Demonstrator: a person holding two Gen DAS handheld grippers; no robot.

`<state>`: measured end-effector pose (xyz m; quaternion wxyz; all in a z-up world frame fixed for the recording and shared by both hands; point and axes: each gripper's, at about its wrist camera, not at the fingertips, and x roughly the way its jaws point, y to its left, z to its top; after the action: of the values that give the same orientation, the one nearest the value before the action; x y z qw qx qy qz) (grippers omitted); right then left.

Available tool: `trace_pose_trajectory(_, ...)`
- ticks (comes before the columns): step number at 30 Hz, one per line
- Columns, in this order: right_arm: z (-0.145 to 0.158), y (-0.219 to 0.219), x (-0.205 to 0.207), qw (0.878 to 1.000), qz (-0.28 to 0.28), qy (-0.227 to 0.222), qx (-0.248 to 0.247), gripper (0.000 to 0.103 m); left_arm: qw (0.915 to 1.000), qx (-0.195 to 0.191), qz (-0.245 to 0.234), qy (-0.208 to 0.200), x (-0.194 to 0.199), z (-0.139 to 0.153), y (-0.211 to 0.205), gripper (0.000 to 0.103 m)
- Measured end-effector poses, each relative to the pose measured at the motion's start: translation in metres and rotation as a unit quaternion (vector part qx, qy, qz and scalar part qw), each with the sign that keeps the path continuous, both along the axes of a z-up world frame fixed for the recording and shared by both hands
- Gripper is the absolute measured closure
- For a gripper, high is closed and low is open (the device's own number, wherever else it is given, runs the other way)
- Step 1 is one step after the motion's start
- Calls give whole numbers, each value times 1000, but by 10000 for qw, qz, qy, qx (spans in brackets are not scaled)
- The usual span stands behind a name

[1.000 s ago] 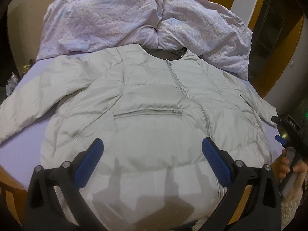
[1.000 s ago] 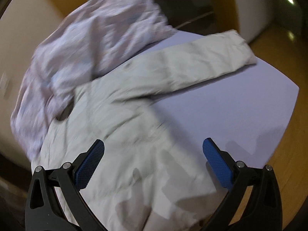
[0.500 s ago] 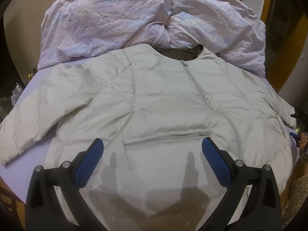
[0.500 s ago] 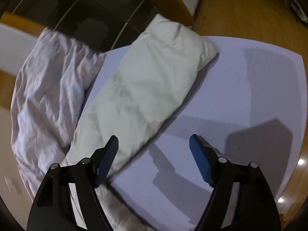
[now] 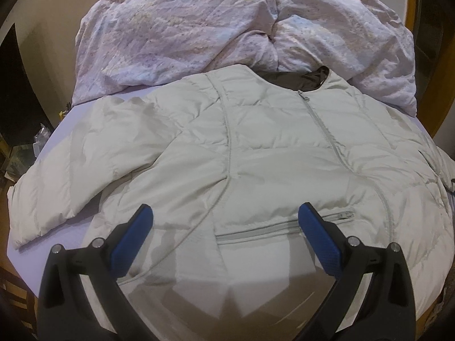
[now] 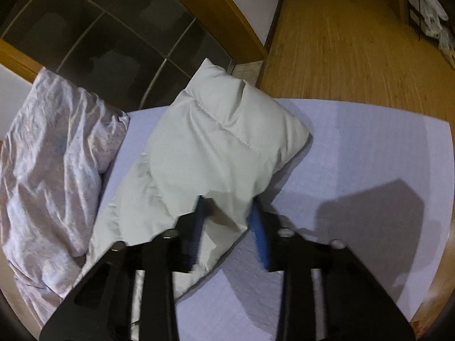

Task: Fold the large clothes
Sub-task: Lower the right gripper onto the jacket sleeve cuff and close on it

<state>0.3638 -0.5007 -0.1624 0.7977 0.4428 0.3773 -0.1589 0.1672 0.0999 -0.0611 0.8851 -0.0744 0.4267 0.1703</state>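
Observation:
A pale grey puffer jacket [image 5: 270,147] lies front up and zipped on the lavender bed sheet [image 6: 355,156], collar toward the far side. My left gripper [image 5: 224,218] hovers open over the jacket's lower front, beside the pocket zip [image 5: 284,227], with nothing between its blue pads. One sleeve [image 5: 71,176] lies spread out to the left. In the right wrist view the other sleeve [image 6: 221,133] stretches away from me. My right gripper [image 6: 227,213] is closing on that sleeve near its middle, and the fabric bunches between the pads.
A crumpled pinkish quilt [image 5: 213,22] is heaped behind the jacket's collar, and the quilt [image 6: 51,156] also fills the left of the right wrist view. Wooden floor [image 6: 341,42] lies beyond the bed's edge. A dark panelled wall [image 6: 99,34] stands at the back.
My right gripper swung from the jacket body to the right sleeve, dropped onto it and closed from wide open to a pinch. The left gripper slid left across the jacket front, staying open.

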Motion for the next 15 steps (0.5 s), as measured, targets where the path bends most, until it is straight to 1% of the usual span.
trace_pose_trajectory(1, 3, 2, 2, 9999, 27, -10, -108, 86, 10000, 5, 11, 2, 0, -1, 1, 2)
trace_pose_trajectory(4, 15, 7, 3, 9989, 137, -128, -425, 93, 10000, 23, 54, 4, 0, -2, 3, 2)
trace_pose_trajectory(7, 31, 16, 4, 9965, 298, -304, -714, 95, 10000, 11, 65, -6, -1, -3, 6, 2)
trace_pose_trajectory(11, 55, 34, 7, 9916, 599, -589, -979, 97, 9999, 62, 84, -34, -3, -3, 7, 2)
trace_pose_trajectory(13, 70, 49, 9, 9870, 848, -761, -1131, 97, 9999, 84, 101, -42, -4, -3, 8, 2)
trace_pose_trajectory(15, 90, 74, 12, 9791, 1213, -984, -1305, 97, 9999, 81, 129, -54, -5, -3, 9, 2)
